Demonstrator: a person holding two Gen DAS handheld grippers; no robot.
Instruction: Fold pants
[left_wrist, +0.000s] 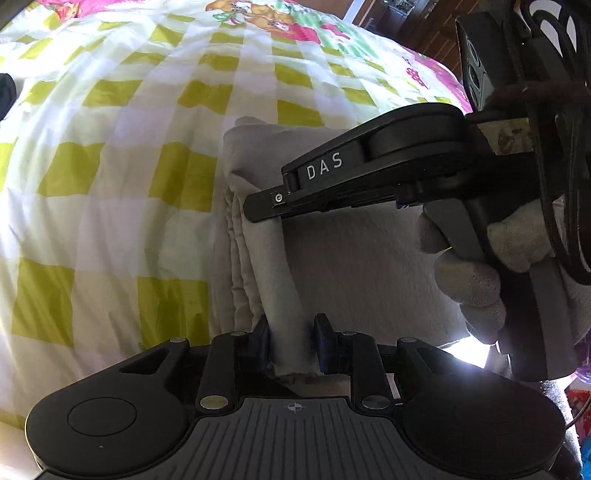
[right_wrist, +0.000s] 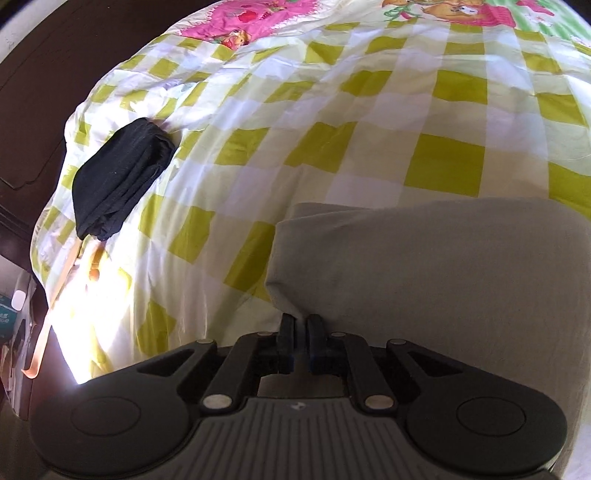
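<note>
The beige pants (left_wrist: 354, 254) lie folded in several layers on the bed. My left gripper (left_wrist: 293, 343) is shut on a bunched fold of the pants at their near edge. My right gripper (left_wrist: 266, 210) reaches in from the right in the left wrist view, held in a white-gloved hand (left_wrist: 472, 280), with its tip at the pants' left edge. In the right wrist view the right gripper (right_wrist: 301, 339) is shut on the near left corner of the pants (right_wrist: 443, 277), with a thin strip of cloth between the pads.
The bed is covered by a yellow-green and white checked quilt (left_wrist: 110, 166) with a pink cartoon border (right_wrist: 236, 22). A folded black garment (right_wrist: 118, 184) lies near the bed's left edge. A wooden stick (right_wrist: 62, 280) hangs off that edge beside dark furniture.
</note>
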